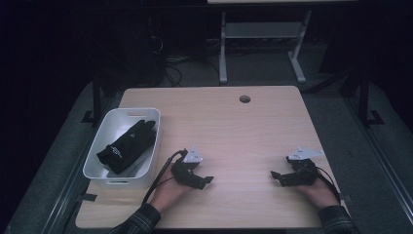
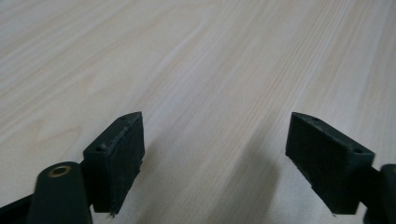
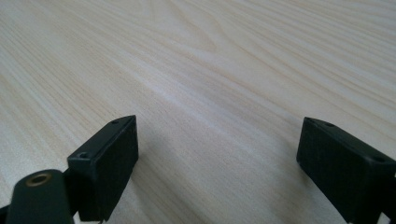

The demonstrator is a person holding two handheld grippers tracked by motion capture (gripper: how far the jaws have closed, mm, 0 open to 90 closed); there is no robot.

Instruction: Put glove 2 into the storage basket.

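Black glove lies in white bin at table's left edge, long axis running diagonally, fingers toward the bin's far right corner, cuff toward near left. Left gripper rests on the wood just right of the bin, jaws apart, nothing between them, pointing right, away from the glove. Right gripper sits well apart on the right side, jaws also spread and empty, pointing left. Judgement: left gripper is nearer; it must turn back left and over the bin wall to reach the glove
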